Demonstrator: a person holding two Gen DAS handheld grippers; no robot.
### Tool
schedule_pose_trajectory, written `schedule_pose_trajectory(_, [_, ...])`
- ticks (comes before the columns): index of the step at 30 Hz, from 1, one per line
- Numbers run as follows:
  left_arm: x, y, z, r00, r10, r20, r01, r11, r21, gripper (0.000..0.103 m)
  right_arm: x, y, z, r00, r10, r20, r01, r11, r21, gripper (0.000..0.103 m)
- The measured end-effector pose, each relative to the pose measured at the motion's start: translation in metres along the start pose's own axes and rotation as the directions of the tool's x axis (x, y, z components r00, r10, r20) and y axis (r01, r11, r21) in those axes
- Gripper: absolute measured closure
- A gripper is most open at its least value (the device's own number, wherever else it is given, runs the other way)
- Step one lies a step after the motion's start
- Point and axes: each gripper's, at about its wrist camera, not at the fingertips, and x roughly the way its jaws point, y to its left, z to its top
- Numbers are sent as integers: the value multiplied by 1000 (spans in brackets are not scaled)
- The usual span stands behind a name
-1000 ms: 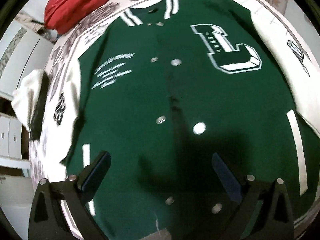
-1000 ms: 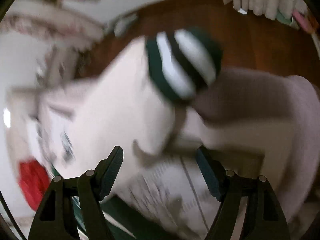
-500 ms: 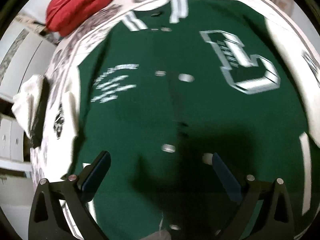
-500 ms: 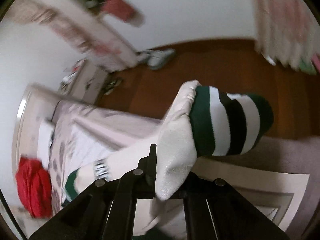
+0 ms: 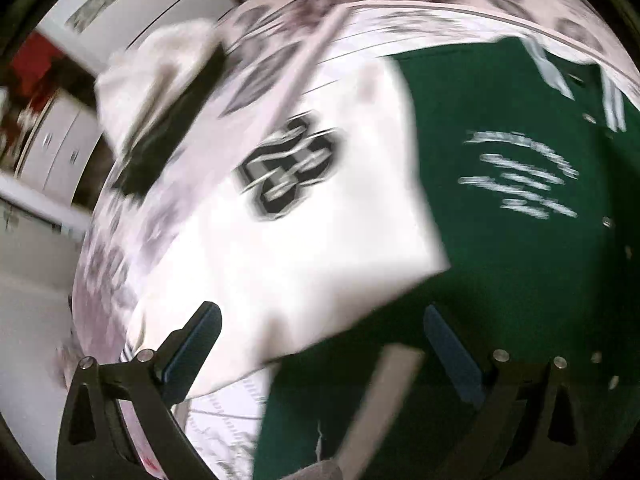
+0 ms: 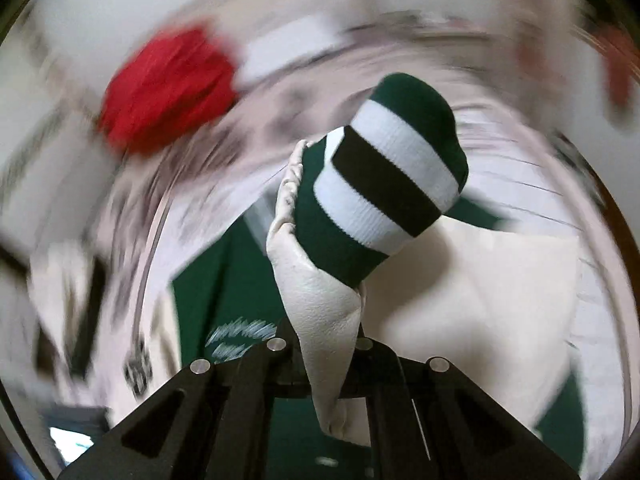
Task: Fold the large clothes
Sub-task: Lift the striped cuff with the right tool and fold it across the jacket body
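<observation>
Two grippers are ours: the right gripper point(image 6: 332, 344) has its fingers pressed together on the cream sleeve point(image 6: 320, 300) just behind the striped cuff point(image 6: 384, 184), lifted above the green jacket point(image 5: 520, 260) spread on the patterned bedsheet point(image 5: 280, 40); the left gripper point(image 5: 320, 344) hangs spread wide over the other sleeve point(image 5: 300, 240); both views are blurred.

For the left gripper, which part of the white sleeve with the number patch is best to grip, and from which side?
Probably the sleeve's lower free edge, which crosses the space between the open left gripper's fingers. That edge lies loose over the green jacket body, so coming from below, one finger could slide under it. The patch sits mid-panel, flat, with no edge to pinch.
</observation>
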Motion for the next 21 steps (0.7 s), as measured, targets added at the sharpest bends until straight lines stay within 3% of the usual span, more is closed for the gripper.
schedule_pose_trajectory(2, [6,21,-6,998,-43,-39,42,999,-33,0,52,76,-20,996,-2,-86,-13,985,-171,99])
schedule_pose_trajectory(5, [14,47,-15,993,-74,-92,66,994,-85,0,113,138,-67,972,-20,-233,-68,930,-362,98])
schedule_pose_trajectory(7, [16,53,-19,990,-86,-112,76,993,-92,0,146,148,-89,940,-31,-339,-107,918,-381,88])
schedule_pose_trajectory(8, [16,56,-21,989,-93,-117,82,992,-94,0,152,142,-94,926,-23,-377,-127,921,-369,78])
schedule_pose_trajectory(10, [15,57,-22,987,-108,-123,97,991,-92,0,148,133,-100,891,67,-449,-212,936,-281,63])
schedule_pose_trajectory(12, [11,54,-19,985,-123,-121,114,991,-75,0,116,109,-93,872,175,-458,-273,949,-157,44])
schedule_pose_trajectory(14, [3,44,-13,985,-137,-107,132,990,-49,0,83,71,-82,872,237,-428,-282,958,-44,40])
schedule_pose_trajectory(16, [-7,32,-4,984,-155,-83,153,988,-26,0,50,21,-76,885,241,-397,-229,970,79,39])
schedule_pose_trajectory(18, [-17,14,5,982,-180,-58,180,984,-4,0,26,-35,-80,910,170,-379,-107,977,182,39])
schedule_pose_trajectory(19, [-19,6,9,980,-189,-53,190,982,8,0,14,-71,-91,912,103,-397,-8,973,232,39])
schedule_pose_trajectory(21, [-20,-14,18,975,-218,-48,219,975,27,0,9,-124,-105,893,22,-449,117,953,280,40])
